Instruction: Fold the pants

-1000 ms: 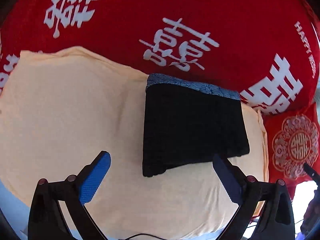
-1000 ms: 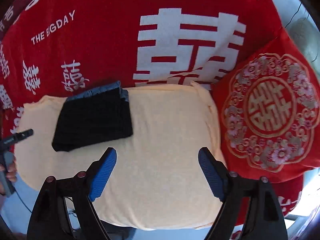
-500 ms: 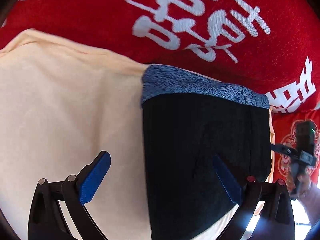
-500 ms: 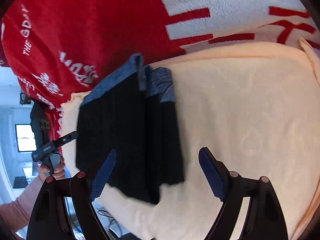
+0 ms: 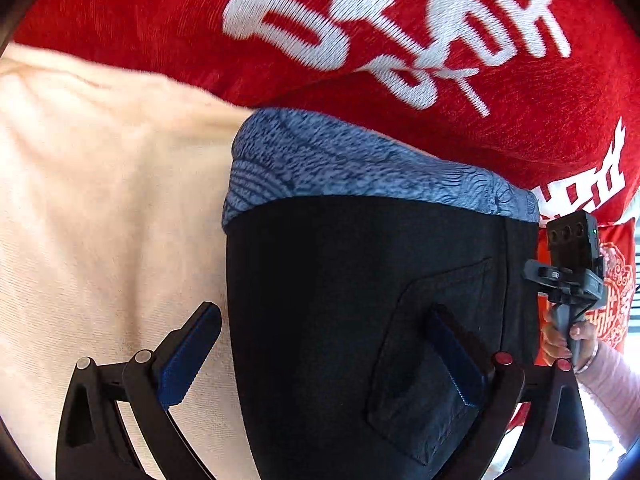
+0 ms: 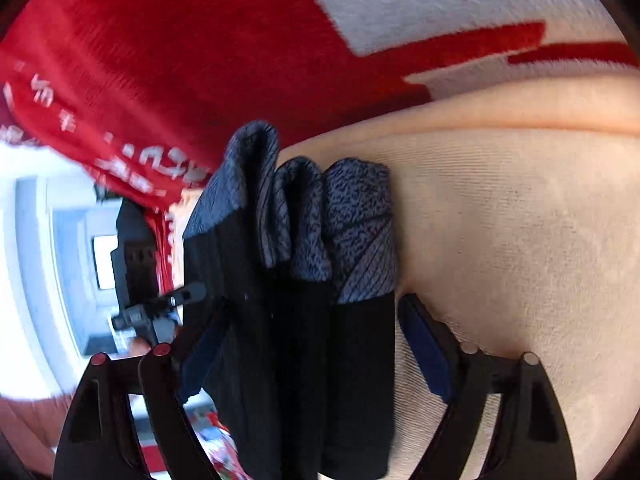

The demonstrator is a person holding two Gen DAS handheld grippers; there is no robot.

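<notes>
Left gripper (image 5: 322,344): jaws closing, not yet pressing. One blue pad lies over the cream cloth just beside the garment's edge, the other over the black fabric near a sewn pocket. The edge of the garment stands between them.

Right gripper (image 6: 308,340): jaws closing, not yet clamped. They straddle the stacked end of the garment, so several layers stand between the pads. No pad is seen to press.

Black pants (image 5: 360,300): folded into a compact block with a blue patterned waistband (image 5: 360,164) at the far end. They lie on a cream towel (image 5: 100,200), which is spread over a red blanket with white characters (image 5: 400,32).

- Build, from the right wrist view: three or more layers side by side, each ending in a rolled blue band (image 6: 304,216).
- Weight, judged: light.
- Stiffness, judged: soft and limp. Unsupported parts will likely sag and the layers may slide over one another.
- Surface, judged: knit or woven, not slippery. The pads should hold it well.
- Fragility: none apparent.

Where to hold, judged: pinch through all layers at an edge or corner. The waistband end is thicker and firmer, so it gives surer purchase than the thin middle. A shallow bite risks lifting only the top layer and undoing the fold.

Also present: a person's hand (image 5: 560,336) holding the other gripper, in a pale pink sleeve.
</notes>
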